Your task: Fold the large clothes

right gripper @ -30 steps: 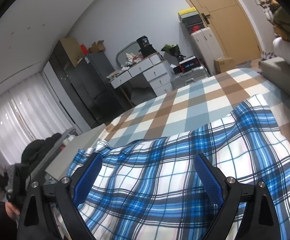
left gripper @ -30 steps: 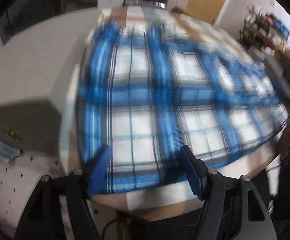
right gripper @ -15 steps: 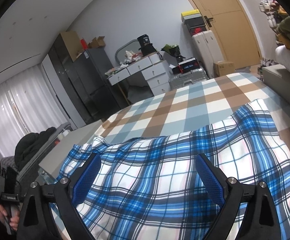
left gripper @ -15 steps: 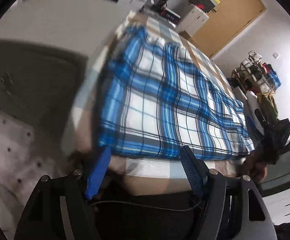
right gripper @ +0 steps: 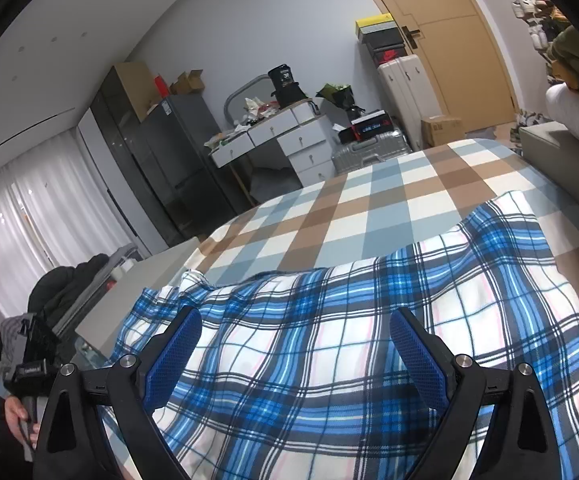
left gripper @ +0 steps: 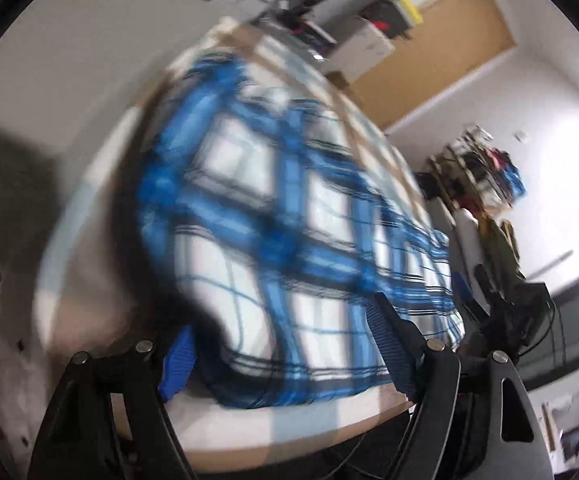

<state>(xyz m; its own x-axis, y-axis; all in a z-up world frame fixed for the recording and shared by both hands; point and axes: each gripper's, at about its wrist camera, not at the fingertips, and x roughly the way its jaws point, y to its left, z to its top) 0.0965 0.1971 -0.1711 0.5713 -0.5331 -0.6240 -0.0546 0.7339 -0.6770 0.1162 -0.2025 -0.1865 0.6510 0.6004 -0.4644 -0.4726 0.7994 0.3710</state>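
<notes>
A large blue, white and black plaid cloth (right gripper: 369, 340) lies spread on a bed with a brown, grey and white checked cover (right gripper: 349, 208). My right gripper (right gripper: 295, 344) hovers over the cloth, open, with nothing pinched between its blue pads. In the left wrist view the picture is blurred: the plaid cloth (left gripper: 289, 240) fills the middle and its near corner sits low between the fingers. My left gripper (left gripper: 281, 344) is open and its jaws are opening; the pads do not press on the cloth. A hand holding the left gripper (right gripper: 29, 368) shows at the bed's left side.
Beyond the bed stand a white desk with drawers (right gripper: 285, 140), suitcases (right gripper: 405, 76) and a wooden door (right gripper: 461, 40). A grey sofa (right gripper: 561, 148) flanks the right side, a grey bench (right gripper: 149, 280) the left. A laden clothes rack (left gripper: 489, 176) stands by the wall.
The left view has rolled and swung, so the cloth's near corner now lies close between its fingers, which stand a little wider. The right view has barely shifted.
</notes>
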